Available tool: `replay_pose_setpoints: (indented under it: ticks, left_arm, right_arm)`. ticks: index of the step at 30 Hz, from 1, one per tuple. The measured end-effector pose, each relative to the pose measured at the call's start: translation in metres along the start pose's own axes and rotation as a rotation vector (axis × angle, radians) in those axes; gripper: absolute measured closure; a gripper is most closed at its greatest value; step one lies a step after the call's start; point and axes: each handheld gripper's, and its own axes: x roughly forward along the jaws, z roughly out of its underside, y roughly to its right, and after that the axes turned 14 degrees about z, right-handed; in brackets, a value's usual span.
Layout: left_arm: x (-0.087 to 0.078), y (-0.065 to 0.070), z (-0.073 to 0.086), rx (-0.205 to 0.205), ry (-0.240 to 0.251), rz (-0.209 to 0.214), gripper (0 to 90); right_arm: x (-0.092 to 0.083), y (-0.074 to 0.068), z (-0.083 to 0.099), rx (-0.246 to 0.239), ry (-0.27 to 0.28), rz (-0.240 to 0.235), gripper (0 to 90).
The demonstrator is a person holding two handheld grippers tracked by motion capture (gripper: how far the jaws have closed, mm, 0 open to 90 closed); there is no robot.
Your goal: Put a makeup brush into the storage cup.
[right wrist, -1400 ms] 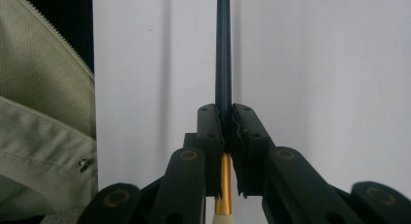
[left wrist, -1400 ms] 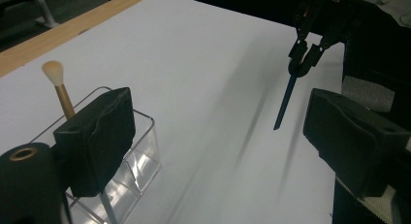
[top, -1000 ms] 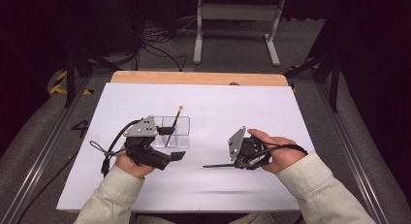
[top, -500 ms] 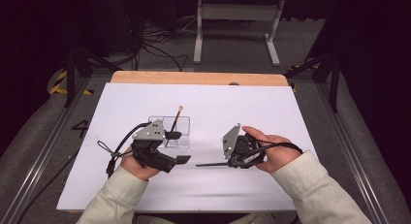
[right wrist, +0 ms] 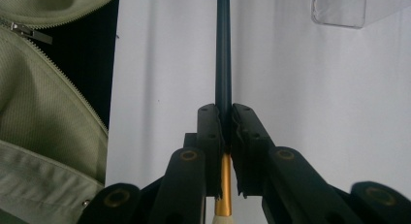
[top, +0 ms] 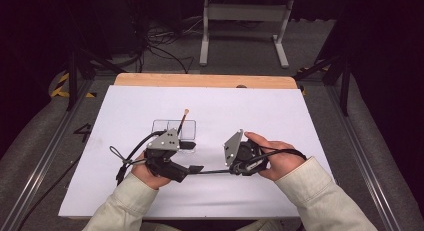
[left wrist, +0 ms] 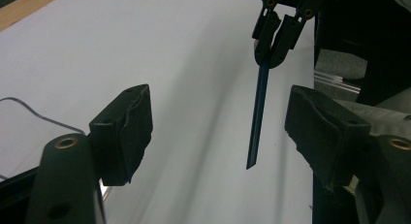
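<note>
My right gripper (top: 235, 168) is shut on a thin brush (top: 212, 171) with a dark handle (right wrist: 223, 49) and a gold ferrule. The brush lies level, and its handle points left toward my left gripper (top: 195, 169). In the left gripper view the handle's free end (left wrist: 257, 117) hangs between that gripper's (left wrist: 223, 132) two pads, touching neither. Those jaws have just been closing and still stand apart. The right gripper (left wrist: 274, 35) shows beyond, clamped on the brush. A second brush (top: 182, 120) leans in a clear box (top: 165, 126) just behind the left hand.
A white sheet (top: 260, 111) covers the table, with a wooden edge (top: 200, 80) at the far side. The clear box (right wrist: 339, 8) sits ahead of the right gripper to its right. A pale sleeve (right wrist: 43, 88) lies at its left. Cables trail from the left gripper (top: 125, 161).
The left gripper has moved right toward the right one, and the brush handle's end now sits between its jaws. The right hand has hardly moved.
</note>
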Motion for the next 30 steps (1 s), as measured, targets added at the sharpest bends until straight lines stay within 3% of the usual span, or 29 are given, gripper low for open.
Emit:
replay_pose_setpoints:
  ticks: [11,24,30]
  left_arm:
    - [0.017,-0.001,0.001,-0.006,-0.041,0.071,38.3]
    - [0.025,-0.003,0.003,-0.009,-0.075,0.137,51.7]
    - [0.029,-0.004,0.003,-0.002,-0.106,0.145,59.6]
  right_arm:
    - [0.0,0.001,-0.001,0.005,0.015,-0.006,82.8]
    - [-0.002,0.0,-0.004,0.006,0.032,0.007,82.8]
    - [-0.002,0.0,-0.005,0.003,0.035,0.002,82.8]
